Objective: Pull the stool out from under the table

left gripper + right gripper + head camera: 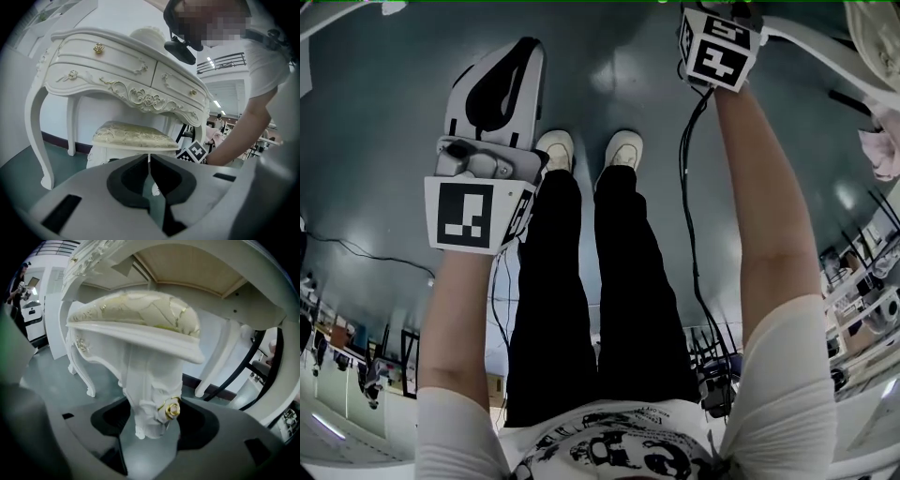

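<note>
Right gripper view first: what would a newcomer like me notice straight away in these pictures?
A carved white stool leg with a gold rose fills the right gripper view, standing between the open jaws of the right gripper. In the left gripper view, an ornate white table with gold knobs arches over the cushioned stool, seen beyond the shut left gripper.

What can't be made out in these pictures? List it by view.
Left gripper view: the stool legs, mostly hidden behind the left gripper.
Head view: the right gripper jaws and what they reach, cut off by the top edge.
Right gripper view: the table top, seen only from beneath.
</note>
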A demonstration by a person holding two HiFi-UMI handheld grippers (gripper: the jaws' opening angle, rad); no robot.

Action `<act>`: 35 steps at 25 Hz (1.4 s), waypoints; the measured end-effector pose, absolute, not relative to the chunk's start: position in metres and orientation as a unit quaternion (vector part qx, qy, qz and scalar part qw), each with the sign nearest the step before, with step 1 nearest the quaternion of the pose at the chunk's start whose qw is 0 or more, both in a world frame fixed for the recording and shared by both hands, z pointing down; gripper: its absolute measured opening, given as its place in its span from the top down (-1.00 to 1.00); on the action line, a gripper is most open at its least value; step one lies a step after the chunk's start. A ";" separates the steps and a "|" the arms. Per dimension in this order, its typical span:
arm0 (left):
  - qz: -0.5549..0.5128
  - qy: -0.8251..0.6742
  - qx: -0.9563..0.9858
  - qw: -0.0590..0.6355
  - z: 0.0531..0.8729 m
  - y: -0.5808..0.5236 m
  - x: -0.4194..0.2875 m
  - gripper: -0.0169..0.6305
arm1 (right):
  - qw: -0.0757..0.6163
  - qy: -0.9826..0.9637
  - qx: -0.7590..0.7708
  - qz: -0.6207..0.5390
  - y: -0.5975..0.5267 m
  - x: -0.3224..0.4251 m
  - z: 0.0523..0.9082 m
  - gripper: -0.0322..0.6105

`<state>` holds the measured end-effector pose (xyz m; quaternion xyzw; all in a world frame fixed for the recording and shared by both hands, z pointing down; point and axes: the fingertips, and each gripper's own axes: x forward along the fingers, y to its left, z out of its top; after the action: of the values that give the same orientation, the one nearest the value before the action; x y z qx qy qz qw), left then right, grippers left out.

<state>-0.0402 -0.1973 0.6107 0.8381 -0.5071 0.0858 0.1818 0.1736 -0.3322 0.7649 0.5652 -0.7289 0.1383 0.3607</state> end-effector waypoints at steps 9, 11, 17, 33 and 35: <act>0.103 -0.506 0.835 0.190 0.632 -0.195 -0.047 0.88 | 0.357 -0.713 0.568 0.204 -0.347 0.174 0.790 0.02; 0.102 -0.506 0.834 0.194 0.634 -0.191 -0.047 0.88 | 0.357 -0.713 0.566 0.209 -0.347 0.172 0.791 0.05; 0.104 -0.498 0.833 0.217 0.644 -0.166 -0.040 0.88 | 0.368 -0.713 0.568 0.186 -0.330 0.174 0.787 0.09; 0.116 -0.472 0.845 0.224 0.642 -0.133 -0.050 0.88 | 0.372 -0.721 0.546 0.208 -0.261 0.157 0.789 0.10; 0.118 -0.467 0.848 0.222 0.639 -0.126 -0.048 0.88 | 0.373 -0.723 0.543 0.208 -0.251 0.155 0.788 0.10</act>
<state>-0.0483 -0.1264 0.6395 0.8476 -0.4673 0.1178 0.2221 0.1555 -0.2506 0.7884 0.5430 -0.7232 0.2081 0.3727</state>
